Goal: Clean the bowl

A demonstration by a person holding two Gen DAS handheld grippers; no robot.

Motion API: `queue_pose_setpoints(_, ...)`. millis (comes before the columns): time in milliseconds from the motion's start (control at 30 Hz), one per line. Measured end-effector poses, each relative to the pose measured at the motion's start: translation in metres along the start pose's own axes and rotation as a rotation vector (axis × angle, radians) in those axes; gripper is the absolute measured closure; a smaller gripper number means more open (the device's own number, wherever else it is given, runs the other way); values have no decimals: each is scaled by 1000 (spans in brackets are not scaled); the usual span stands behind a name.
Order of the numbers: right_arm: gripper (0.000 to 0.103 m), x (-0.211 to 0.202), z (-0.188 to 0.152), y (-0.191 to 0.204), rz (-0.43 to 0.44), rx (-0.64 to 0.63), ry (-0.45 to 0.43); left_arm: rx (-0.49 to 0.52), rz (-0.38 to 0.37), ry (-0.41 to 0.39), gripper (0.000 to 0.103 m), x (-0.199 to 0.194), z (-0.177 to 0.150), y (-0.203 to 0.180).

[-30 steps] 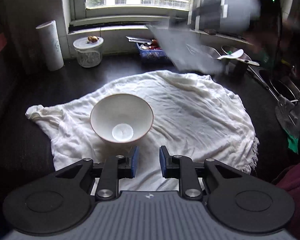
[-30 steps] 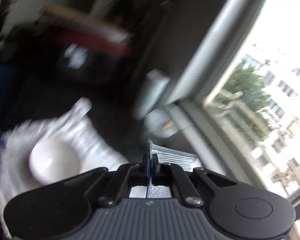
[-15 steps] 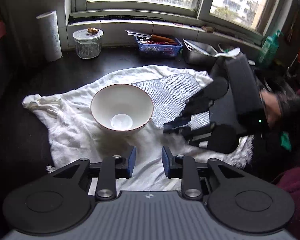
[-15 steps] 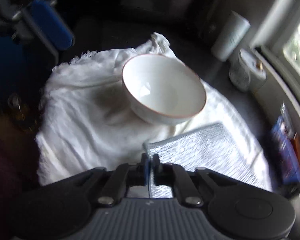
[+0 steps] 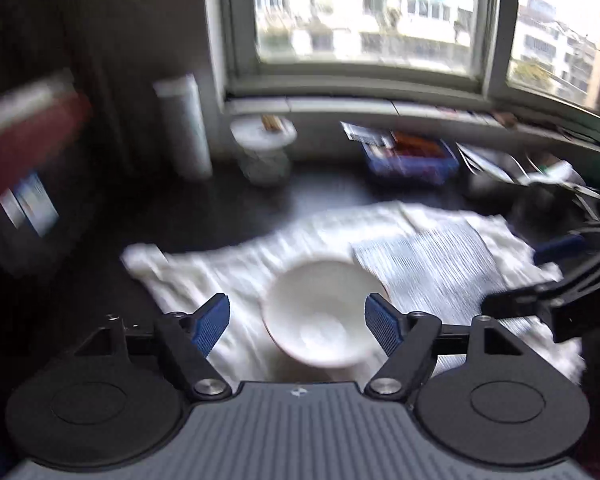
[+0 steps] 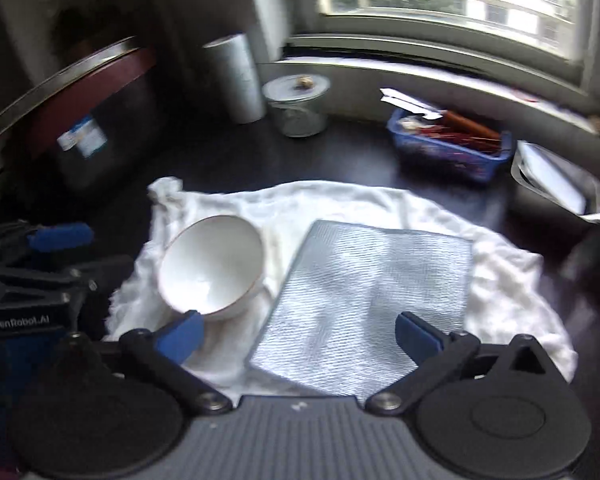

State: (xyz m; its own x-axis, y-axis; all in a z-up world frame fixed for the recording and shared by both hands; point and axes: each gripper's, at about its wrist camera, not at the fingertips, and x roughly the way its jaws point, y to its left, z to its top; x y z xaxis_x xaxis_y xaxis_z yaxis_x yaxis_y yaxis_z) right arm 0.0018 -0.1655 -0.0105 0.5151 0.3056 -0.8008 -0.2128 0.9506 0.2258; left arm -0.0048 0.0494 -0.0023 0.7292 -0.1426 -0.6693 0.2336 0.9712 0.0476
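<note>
The bowl [image 6: 214,266] is white and glossy with a thin brownish line around its rim, and it sits tilted on a rumpled white cloth [image 6: 504,280] spread over the dark countertop [image 6: 340,152]. Just beside it on the cloth lies a flat silvery ribbed scouring cloth [image 6: 364,300]. The left gripper [image 5: 298,322] has its blue-padded fingers spread wide on either side of the bowl, gripping nothing. The right gripper [image 6: 298,334] is likewise spread wide and holds nothing, poised over the scouring cloth. On the left gripper's body, seen from the right wrist view, white lettering reads "GenRobot.AI". A blue-and-white label [image 6: 82,136] on the dark red appliance [image 6: 80,92] is too blurred to read.
</note>
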Motion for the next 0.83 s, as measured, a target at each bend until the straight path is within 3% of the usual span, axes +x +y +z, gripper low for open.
queue_pose_setpoints(100, 1, -7, 6, 1, -52, 8, 0, -63, -15, 102, 29, 13, 7, 4)
queue_pose_setpoints(300, 1, -7, 11, 0, -101, 58, 39, -212, -54, 203, 29, 28, 1, 14)
queue_pose_setpoints(433, 1, -3, 9, 3, -143, 15, 53, -243, -28, 209, 29, 25, -5, 14)
queue_pose_setpoints(667, 1, 4, 2, 4, -113, 5, 94, -238, -19, 226, 29, 24, -3, 7)
queue_pose_setpoints(833, 1, 5, 2, 0, -106, 17, 104, -233, -10, 195, 29, 21, 0, 3)
